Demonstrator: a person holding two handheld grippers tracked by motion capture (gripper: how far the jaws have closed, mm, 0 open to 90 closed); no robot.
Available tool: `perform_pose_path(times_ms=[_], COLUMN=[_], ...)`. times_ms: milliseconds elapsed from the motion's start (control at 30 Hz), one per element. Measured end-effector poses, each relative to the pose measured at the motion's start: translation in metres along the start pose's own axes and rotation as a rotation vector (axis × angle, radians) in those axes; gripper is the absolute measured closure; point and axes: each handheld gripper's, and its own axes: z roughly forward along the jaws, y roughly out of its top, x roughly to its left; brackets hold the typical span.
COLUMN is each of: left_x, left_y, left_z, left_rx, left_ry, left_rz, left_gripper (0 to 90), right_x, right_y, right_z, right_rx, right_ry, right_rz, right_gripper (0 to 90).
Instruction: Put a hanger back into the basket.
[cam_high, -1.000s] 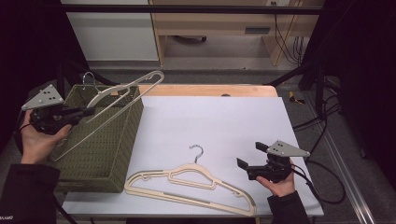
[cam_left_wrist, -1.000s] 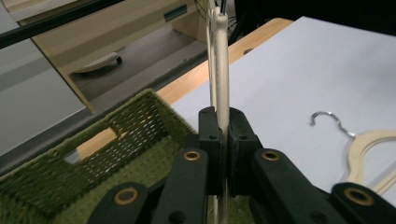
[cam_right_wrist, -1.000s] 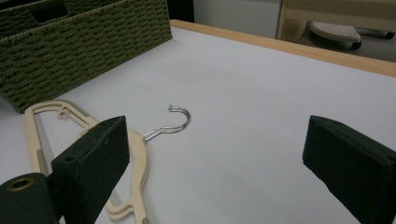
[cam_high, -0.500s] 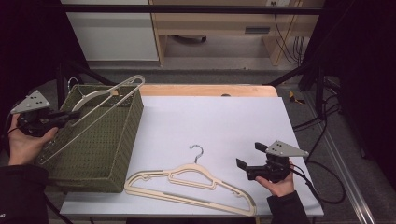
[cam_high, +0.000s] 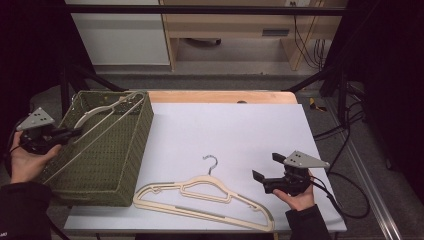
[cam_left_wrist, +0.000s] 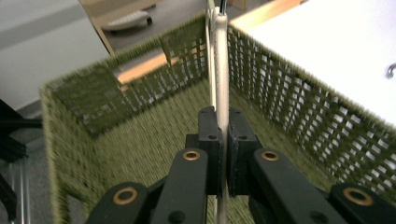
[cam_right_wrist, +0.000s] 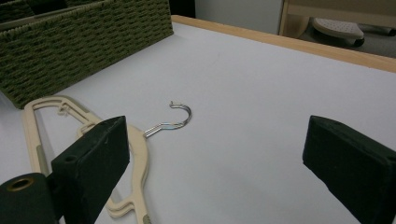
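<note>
White tabletop (cam_high: 235, 130) is filling the middle of the high view, with a wooden edge running along its far side and dark floor, cables and pale furniture lying beyond it. At the table's left end a green woven basket (cam_high: 107, 165) is sitting, its open top facing up and its near corner reaching almost to the front edge.

Inside the basket a cream hanger (cam_high: 102, 112) is leaning at a slant, its top end resting near the far rim and its long bar running down toward the near left side. Just to the right of the basket, a second hanger (cam_high: 200, 200) is lying flat on the table near the front edge, its metal hook (cam_high: 212, 162) pointing away from the person.

Left gripper (cam_high: 67, 134) is hovering at the basket's left rim, held by a hand coming in from the lower left. In the left gripper view its two black jaws are pressing together on the thin bar of the hanger (cam_left_wrist: 222, 93) inside the basket (cam_left_wrist: 116, 140), clamping it edge-on.

Right gripper (cam_high: 265, 170) is resting in a hand at the table's front right, just beside the flat hanger's right end and not touching it. In the right gripper view its jaws are standing wide apart with nothing between them, looking across the table at the second hanger (cam_right_wrist: 135, 154) and its hook (cam_right_wrist: 180, 116).
</note>
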Motion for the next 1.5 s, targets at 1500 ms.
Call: perform_pose_path(times_ms=[1500], left_x=[-0.052], left_y=[-0.035], left_z=[0.064], left_rx=[0.386], left_ry=[-0.146], left_rz=[0.115], left_gripper=[73.2], right_x=[0.003], right_y=[0.0], right_z=[0.001], right_rx=[0.002], right_ry=[0.011], right_rz=[0.008], right_gripper=[8.5])
